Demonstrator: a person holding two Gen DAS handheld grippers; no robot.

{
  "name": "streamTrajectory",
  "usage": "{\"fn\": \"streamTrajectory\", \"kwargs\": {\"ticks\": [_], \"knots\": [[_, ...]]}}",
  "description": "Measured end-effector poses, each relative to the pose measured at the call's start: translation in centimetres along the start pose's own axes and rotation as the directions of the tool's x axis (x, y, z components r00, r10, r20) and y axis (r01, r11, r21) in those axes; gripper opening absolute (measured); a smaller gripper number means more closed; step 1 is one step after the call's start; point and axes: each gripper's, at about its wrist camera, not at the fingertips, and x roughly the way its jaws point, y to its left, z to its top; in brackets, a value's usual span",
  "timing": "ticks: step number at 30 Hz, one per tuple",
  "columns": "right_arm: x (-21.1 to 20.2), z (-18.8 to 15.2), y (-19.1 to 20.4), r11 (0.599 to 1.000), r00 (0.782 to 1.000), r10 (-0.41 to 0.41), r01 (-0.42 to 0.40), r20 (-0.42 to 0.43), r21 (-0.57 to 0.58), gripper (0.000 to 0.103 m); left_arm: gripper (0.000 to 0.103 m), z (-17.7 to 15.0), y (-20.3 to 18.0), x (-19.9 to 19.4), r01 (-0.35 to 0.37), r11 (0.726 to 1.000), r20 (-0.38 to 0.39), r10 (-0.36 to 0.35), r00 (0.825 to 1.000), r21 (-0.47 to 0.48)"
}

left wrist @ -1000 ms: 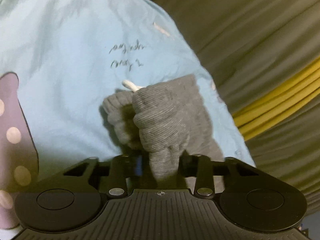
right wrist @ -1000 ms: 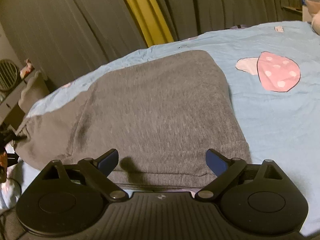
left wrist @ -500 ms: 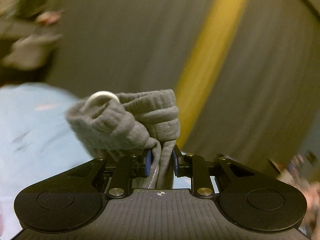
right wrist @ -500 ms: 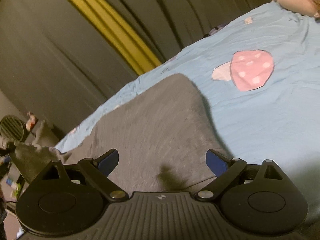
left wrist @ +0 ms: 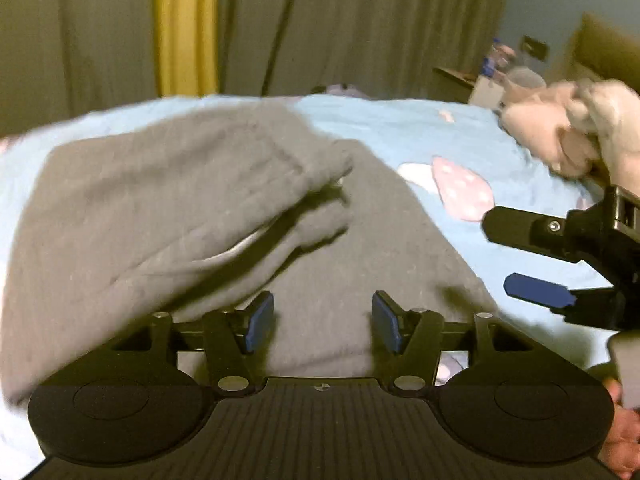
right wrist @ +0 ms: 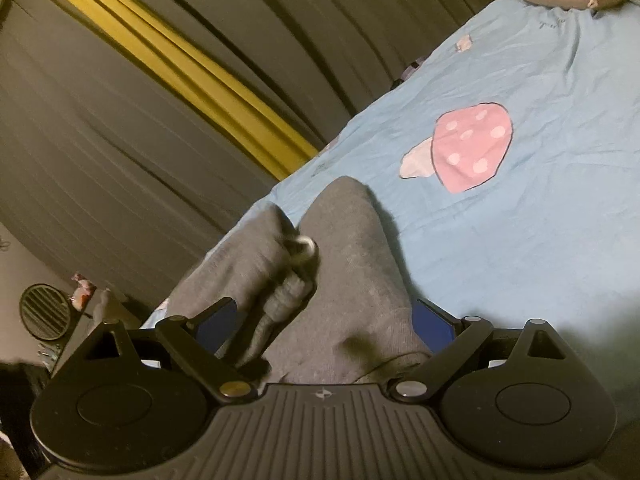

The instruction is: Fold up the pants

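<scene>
Grey ribbed pants [left wrist: 360, 264] lie on a light blue bed sheet [left wrist: 400, 128]. Their waistband end [left wrist: 180, 200], with a white drawstring [right wrist: 305, 245], is flipped over the rest of the cloth and looks blurred, just clear of my left gripper [left wrist: 322, 320]. That gripper's jaws are opening, and only the flat lower layer shows in the gap between the blue pads [left wrist: 260, 318]. My right gripper [right wrist: 324, 322] hovers open over the pants' near edge with nothing pinched. It also shows in the left wrist view, at the right edge [left wrist: 516, 260].
A pink mushroom print [right wrist: 472, 148] marks the sheet beyond the pants. A pale plush toy [left wrist: 560, 136] lies at the bed's far right. Grey curtains with a yellow stripe [left wrist: 186, 28] hang behind the bed. A round fan [right wrist: 44, 312] stands off the bed's left.
The left gripper swept the bunched waistband end sideways across the bed and over the pants, then let it go as its jaws parted. The right gripper rolled and shifted slightly, staying open.
</scene>
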Motion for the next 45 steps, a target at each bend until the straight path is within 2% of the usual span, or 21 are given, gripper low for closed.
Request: {"fn": "streamTrajectory", "kwargs": {"ticks": [2,4,6,8,10,12,13,15,17,21,23,26,28,31,37,40,41,42,43,44,45], "knots": [[0.0,0.1,0.2,1.000,1.000,0.017,-0.017,0.003,-0.003,0.095,0.079,-0.1,2.8,-2.3,-0.049,0.993,0.024,0.052,0.998,-0.107],[0.0,0.1,0.7,0.999,0.999,0.046,-0.046,0.005,-0.007,0.094,0.087,0.0,5.0,-5.1,-0.149,0.970,0.066,0.165,0.984,-0.192],[0.3,0.3,1.5,0.996,0.996,0.086,-0.086,0.013,-0.015,0.094,0.092,-0.2,7.2,-7.8,-0.291,0.923,0.109,0.326,0.939,-0.252],[1.1,0.6,2.5,0.993,0.993,0.117,-0.117,0.001,-0.017,0.094,0.094,-0.5,8.9,-9.6,-0.430,0.863,0.128,0.473,0.872,-0.265],[2.6,0.8,3.1,0.992,0.991,0.130,-0.130,-0.026,0.008,0.094,0.095,-1.0,10.6,-10.3,-0.504,0.819,0.143,0.553,0.821,-0.273],[4.3,0.6,3.4,0.990,0.989,0.138,-0.135,-0.054,0.050,0.094,0.095,-2.2,12.6,-10.6,-0.524,0.787,0.150,0.590,0.793,-0.326],[5.2,0.5,3.5,0.989,0.988,0.138,-0.133,-0.068,0.067,0.094,0.095,-2.8,13.8,-10.6,-0.502,0.770,0.142,0.590,0.795,-0.393],[7.1,0.3,3.6,0.988,0.988,0.125,-0.116,-0.094,0.099,0.093,0.095,-3.4,15.5,-10.4,-0.443,0.745,0.105,0.559,0.822,-0.499],[8.9,0.2,3.4,0.986,0.988,0.108,-0.092,-0.113,0.138,0.092,0.095,-3.3,16.9,-10.3,-0.397,0.716,0.099,0.543,0.834,-0.574],[11.0,-0.2,2.8,0.970,0.990,0.081,-0.052,-0.115,0.237,0.085,0.095,-4.3,17.2,-9.1,-0.371,0.712,0.087,0.517,0.852,-0.596],[12.2,-0.3,2.6,0.957,0.989,0.079,-0.040,-0.129,0.286,0.062,0.095,-4.3,17.7,-8.4,-0.358,0.710,0.077,0.501,0.862,-0.607],[13.2,-0.5,2.4,0.940,0.991,0.055,-0.009,-0.125,0.341,0.058,0.095,-4.6,16.9,-8.5,-0.348,0.700,0.072,0.494,0.866,-0.623],[13.1,-0.5,2.5,0.942,0.991,0.068,-0.025,-0.118,0.335,0.059,0.095,-4.8,17.1,-8.2,-0.337,0.698,0.063,0.480,0.875,-0.632],[13.0,-0.5,1.9,0.927,0.989,0.101,-0.053,-0.112,0.371,0.072,0.095,-5.0,17.3,-8.0,-0.281,0.708,0.076,0.427,0.901,-0.648],[13.4,-0.4,2.2,0.928,0.994,0.063,-0.027,-0.085,0.372,0.078,0.095,-4.8,16.0,-7.3,-0.236,0.787,0.084,0.342,0.936,-0.570],[14.6,0.3,3.3,0.941,0.993,0.064,-0.027,-0.099,0.336,0.094,0.095,-4.6,15.7,-6.3,-0.243,0.799,0.048,0.321,0.946,-0.550],[14.8,0.4,3.6,0.947,0.993,0.054,-0.017,-0.107,0.320,0.093,0.095,-4.7,15.7,-6.1,-0.248,0.797,0.039,0.321,0.946,-0.551],[15.1,0.5,3.8,0.954,0.992,0.040,-0.003,-0.118,0.300,0.090,0.095,-4.7,15.8,-5.9,-0.251,0.793,0.030,0.321,0.947,-0.555],[15.4,0.6,3.9,0.960,0.992,0.014,0.022,-0.129,0.279,0.067,0.095,-4.8,15.9,-5.9,-0.253,0.787,0.025,0.322,0.946,-0.563],[15.7,0.7,3.9,0.961,0.989,0.009,0.031,-0.145,0.275,0.055,0.095,-4.8,16.0,-5.9,-0.252,0.780,0.025,0.323,0.946,-0.572],[15.6,0.7,3.8,0.959,0.990,0.013,0.029,-0.143,0.283,0.054,0.095,-4.9,16.1,-5.9,-0.251,0.774,0.021,0.323,0.946,-0.582]]}}
